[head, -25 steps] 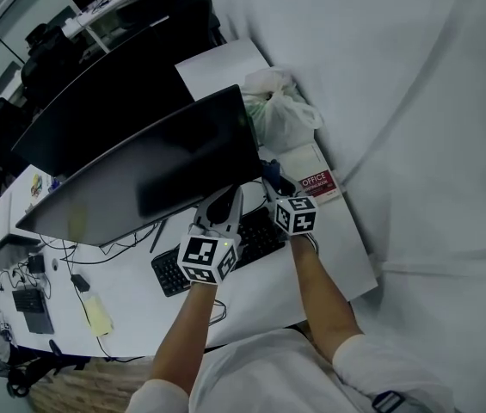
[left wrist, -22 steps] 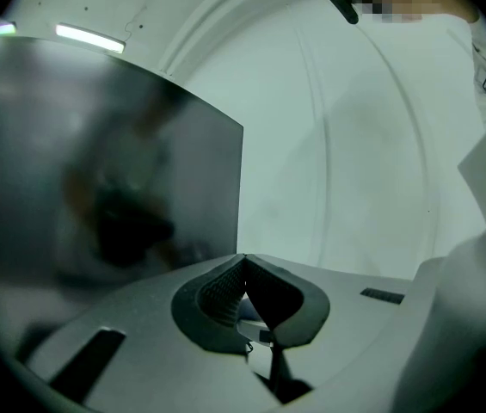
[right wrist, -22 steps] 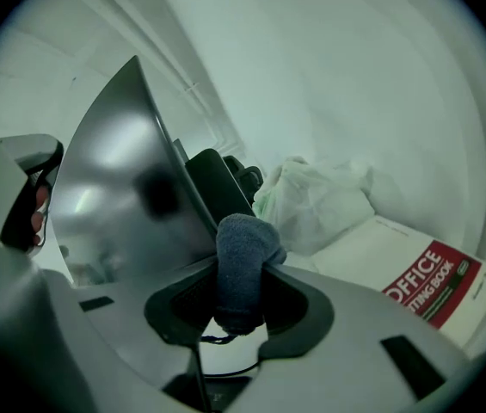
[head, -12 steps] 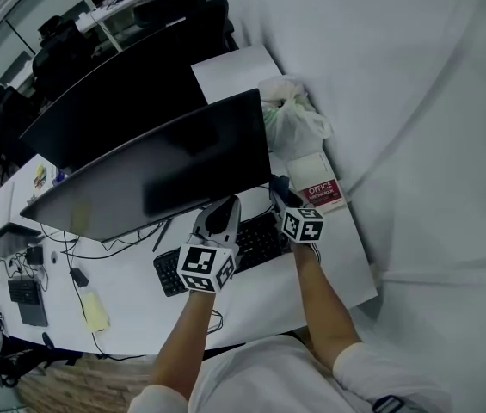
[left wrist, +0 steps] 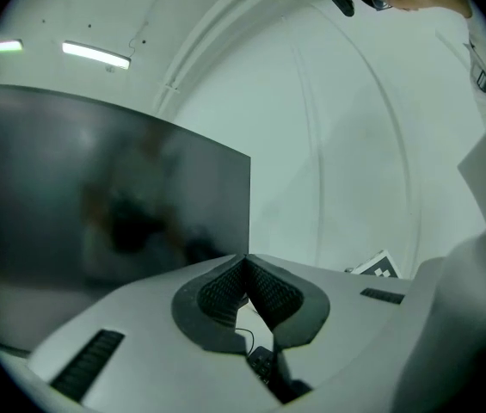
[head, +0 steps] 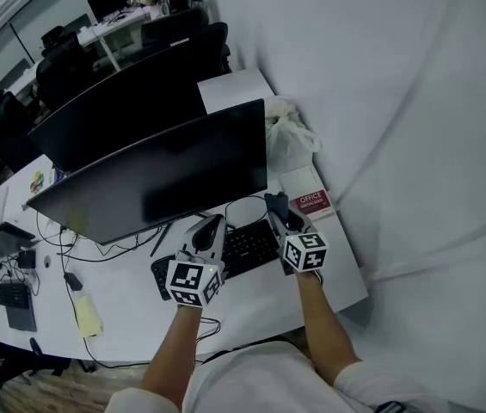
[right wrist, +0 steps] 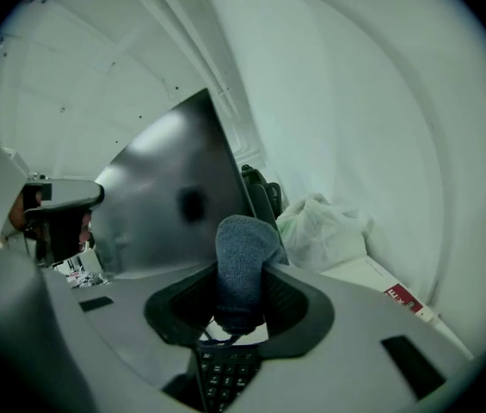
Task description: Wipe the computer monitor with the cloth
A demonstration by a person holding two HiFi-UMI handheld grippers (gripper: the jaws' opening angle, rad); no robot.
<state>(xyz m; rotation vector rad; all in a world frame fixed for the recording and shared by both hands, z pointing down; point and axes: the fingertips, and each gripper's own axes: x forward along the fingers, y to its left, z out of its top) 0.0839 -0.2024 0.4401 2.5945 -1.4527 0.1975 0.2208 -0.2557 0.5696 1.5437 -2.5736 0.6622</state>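
Note:
A wide dark computer monitor (head: 156,183) stands on the white desk (head: 260,304), its screen facing me. My right gripper (head: 275,206) is shut on a blue-grey cloth (right wrist: 244,265), held above the keyboard (head: 247,246) just below the screen's lower right corner. The cloth (head: 273,201) sticks up between the jaws, apart from the monitor (right wrist: 174,200). My left gripper (head: 209,228) hovers over the keyboard's left part, its jaws pressed together with nothing between them (left wrist: 244,280). The monitor (left wrist: 96,196) fills the left of the left gripper view.
A white plastic bag (head: 290,140) and a box with a red label (head: 310,203) lie at the desk's right end by the white curtain wall. Cables (head: 122,246), a yellow object (head: 86,315) and small devices sit to the left. Black chairs and other desks stand behind.
Both grippers have drawn back from the monitor toward me and now sit lower over the keyboard. The head view has shifted, showing more of the room behind.

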